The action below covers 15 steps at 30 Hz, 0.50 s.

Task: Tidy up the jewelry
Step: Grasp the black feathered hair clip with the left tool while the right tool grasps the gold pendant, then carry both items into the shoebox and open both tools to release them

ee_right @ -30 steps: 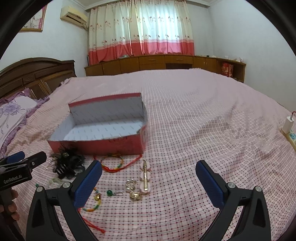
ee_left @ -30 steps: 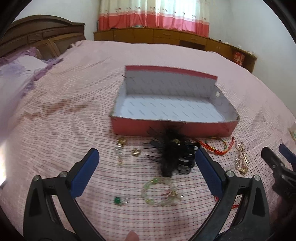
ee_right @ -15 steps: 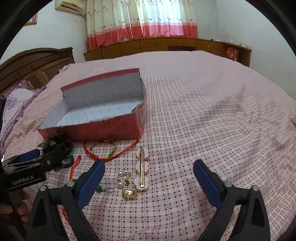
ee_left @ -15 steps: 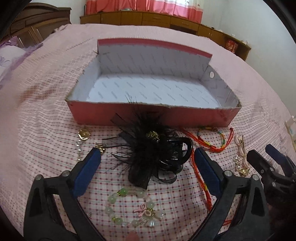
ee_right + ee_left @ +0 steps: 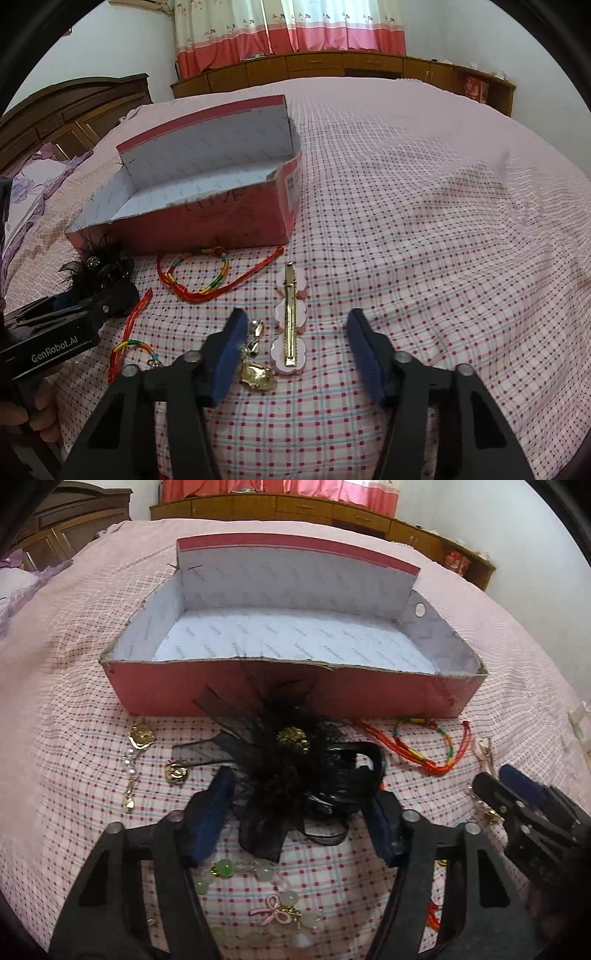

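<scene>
Both jaws closing, nothing pinched yet; left gripper (image 5: 110,295) reads "GenRobot.AI".

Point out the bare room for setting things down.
The box floor is bare. So is the bedspread right of the box and the hair clip. Crowded: the strip before the box, with the feather clip, cord bracelet, bead bracelet and earrings.
</scene>
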Each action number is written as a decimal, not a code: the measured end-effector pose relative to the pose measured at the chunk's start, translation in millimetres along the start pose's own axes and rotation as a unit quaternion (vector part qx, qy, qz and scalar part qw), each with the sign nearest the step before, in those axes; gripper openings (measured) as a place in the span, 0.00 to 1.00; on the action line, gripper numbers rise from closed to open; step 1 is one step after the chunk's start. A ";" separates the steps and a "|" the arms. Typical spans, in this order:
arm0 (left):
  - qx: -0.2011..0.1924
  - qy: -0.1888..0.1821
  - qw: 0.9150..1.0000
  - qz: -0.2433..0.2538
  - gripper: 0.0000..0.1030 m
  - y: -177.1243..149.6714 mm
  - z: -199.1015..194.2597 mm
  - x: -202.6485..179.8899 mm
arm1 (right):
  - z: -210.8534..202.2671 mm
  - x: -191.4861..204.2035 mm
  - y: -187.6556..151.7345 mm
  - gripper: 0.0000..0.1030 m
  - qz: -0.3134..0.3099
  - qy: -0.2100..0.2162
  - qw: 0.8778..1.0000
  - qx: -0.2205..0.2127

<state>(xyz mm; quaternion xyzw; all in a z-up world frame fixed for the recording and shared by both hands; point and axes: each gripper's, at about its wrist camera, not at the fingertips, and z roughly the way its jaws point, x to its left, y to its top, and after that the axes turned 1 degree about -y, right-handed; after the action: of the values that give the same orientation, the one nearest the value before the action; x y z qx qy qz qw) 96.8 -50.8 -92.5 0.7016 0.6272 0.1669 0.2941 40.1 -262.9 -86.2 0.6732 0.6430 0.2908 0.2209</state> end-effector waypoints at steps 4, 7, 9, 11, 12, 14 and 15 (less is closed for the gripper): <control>-0.002 -0.017 1.000 -0.002 0.39 0.3 -3.6 -0.7 | 2.3 0.4 0.4 0.24 -0.001 0.014 1.000 0.003; -0.007 -0.023 1.000 -0.008 0.39 -0.3 -10.9 1.6 | 1.8 2.5 0.6 0.20 -0.003 0.020 1.000 0.001; -0.012 -0.024 1.000 -0.010 0.38 -2.6 -20.5 4.7 | 0.1 0.9 0.2 0.20 0.000 0.023 1.000 -0.001; -0.018 -0.025 1.000 -0.008 0.38 -3.6 -27.9 4.9 | -2.3 -1.7 0.5 0.20 0.006 0.028 1.000 -0.004; -0.021 -0.026 0.999 -0.007 0.38 -4.4 -32.1 5.3 | -3.9 -3.2 0.5 0.20 0.009 0.029 1.000 -0.005; -0.028 -0.027 0.999 -0.005 0.38 -5.9 -42.0 6.0 | -10.9 -9.1 -0.9 0.20 0.013 0.032 0.999 -0.007; -0.031 -0.028 0.999 -0.005 0.38 -6.5 -46.2 7.4 | -13.5 -10.0 -0.7 0.20 0.015 0.033 0.999 -0.009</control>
<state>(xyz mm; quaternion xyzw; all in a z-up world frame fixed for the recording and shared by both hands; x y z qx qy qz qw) 65.1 -33.9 -61.9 0.6932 0.6172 0.1651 0.3336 30.4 -273.8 -77.8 0.6708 0.6374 0.3216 0.2012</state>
